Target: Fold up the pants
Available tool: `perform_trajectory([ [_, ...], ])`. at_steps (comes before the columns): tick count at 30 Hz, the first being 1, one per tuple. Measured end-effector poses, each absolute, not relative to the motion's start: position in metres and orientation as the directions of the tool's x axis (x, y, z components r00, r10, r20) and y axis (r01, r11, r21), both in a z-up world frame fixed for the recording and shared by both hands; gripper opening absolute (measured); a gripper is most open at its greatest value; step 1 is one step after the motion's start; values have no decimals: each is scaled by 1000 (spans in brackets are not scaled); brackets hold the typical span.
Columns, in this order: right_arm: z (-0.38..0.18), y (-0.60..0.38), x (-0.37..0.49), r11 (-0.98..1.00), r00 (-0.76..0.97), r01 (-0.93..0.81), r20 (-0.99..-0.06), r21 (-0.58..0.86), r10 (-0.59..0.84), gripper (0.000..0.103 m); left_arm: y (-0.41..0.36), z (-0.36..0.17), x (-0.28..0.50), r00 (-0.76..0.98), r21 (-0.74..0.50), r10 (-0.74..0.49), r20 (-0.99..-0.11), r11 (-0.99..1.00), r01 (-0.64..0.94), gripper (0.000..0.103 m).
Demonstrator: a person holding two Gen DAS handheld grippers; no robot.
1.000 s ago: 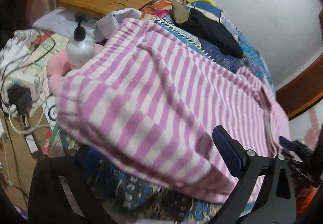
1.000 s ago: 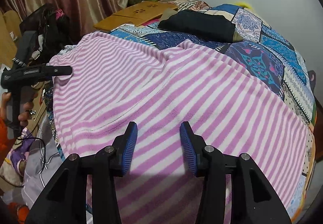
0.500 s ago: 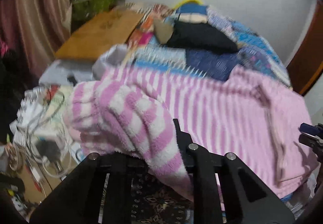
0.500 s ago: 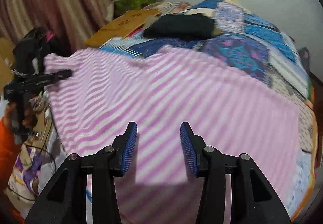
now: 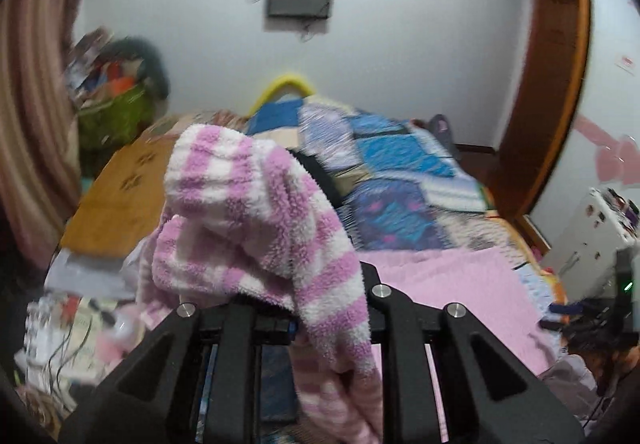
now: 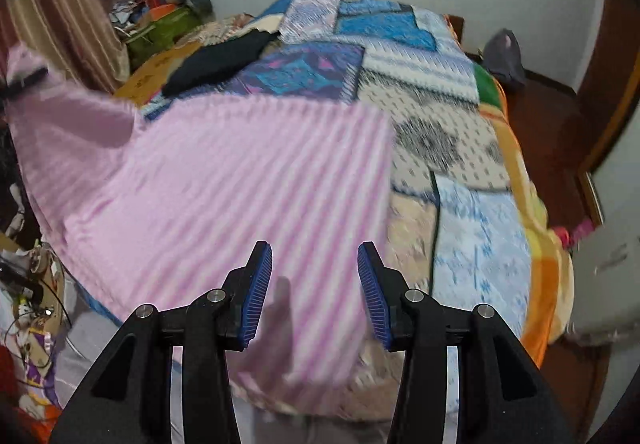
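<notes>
The pink and white striped fleece pants (image 6: 224,180) lie spread on the patchwork bed. My left gripper (image 5: 296,308) is shut on one end of the pants (image 5: 256,228) and holds it lifted, the fabric bunched over the fingers and hanging down. In the right wrist view that lifted end (image 6: 28,64) shows at far left. My right gripper (image 6: 314,284) is open and empty, hovering just above the near edge of the pants.
A patchwork quilt (image 6: 452,132) covers the bed. A black garment (image 6: 216,60) lies behind the pants. A wooden lap tray (image 5: 116,200) and a green basket (image 5: 116,116) sit at left. Cables and clutter (image 5: 60,328) lie by the bed's left side.
My left gripper closed on the pants' end and raised it high above the bed. My right gripper stayed open and shifted right toward the pants' other edge.
</notes>
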State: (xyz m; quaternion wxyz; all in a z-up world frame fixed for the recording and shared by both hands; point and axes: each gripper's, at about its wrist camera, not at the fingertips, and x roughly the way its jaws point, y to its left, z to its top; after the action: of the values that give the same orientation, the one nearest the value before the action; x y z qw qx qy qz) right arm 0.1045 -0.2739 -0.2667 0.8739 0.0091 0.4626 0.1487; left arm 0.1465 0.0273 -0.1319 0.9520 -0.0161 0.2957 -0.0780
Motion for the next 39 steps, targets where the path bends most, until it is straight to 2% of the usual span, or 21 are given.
perform_trajectory([
  [4,-303,-271,98,949,484,-258,-826,182,290,41,-21,-115,152,799,-79,-251,-546,965,249,16],
  [8,-302,-272,94,945,511,-266,-804,189,304,41,-77,-111,160,762,-63,-320,-562,936,347,15],
  [11,-300,-286,93,933,503,-261,-790,249,351,41,-123,-121,160,728,-43,-357,-585,910,412,15],
  [16,-295,-312,84,942,530,-215,-780,256,333,41,-188,-155,151,636,-40,-421,-647,851,524,15],
  [24,-270,-362,62,962,615,-112,-743,251,265,41,-251,-246,141,439,-60,-394,-808,795,604,16],
  [28,-260,-375,54,963,639,-91,-727,253,252,41,-258,-268,134,428,-27,-351,-833,798,602,18],
  [30,-256,-376,51,963,647,-89,-721,253,249,41,-259,-265,132,427,-27,-354,-832,795,606,23],
  [32,-253,-374,53,963,653,-94,-714,254,252,41,-259,-260,132,409,-52,-376,-831,786,616,39],
  [35,-247,-369,56,958,666,-113,-696,262,269,41,-249,-240,124,421,-65,-409,-809,776,628,54],
  [39,-233,-356,60,952,683,-157,-668,261,296,41,-222,-203,117,509,-39,-423,-750,796,604,55],
])
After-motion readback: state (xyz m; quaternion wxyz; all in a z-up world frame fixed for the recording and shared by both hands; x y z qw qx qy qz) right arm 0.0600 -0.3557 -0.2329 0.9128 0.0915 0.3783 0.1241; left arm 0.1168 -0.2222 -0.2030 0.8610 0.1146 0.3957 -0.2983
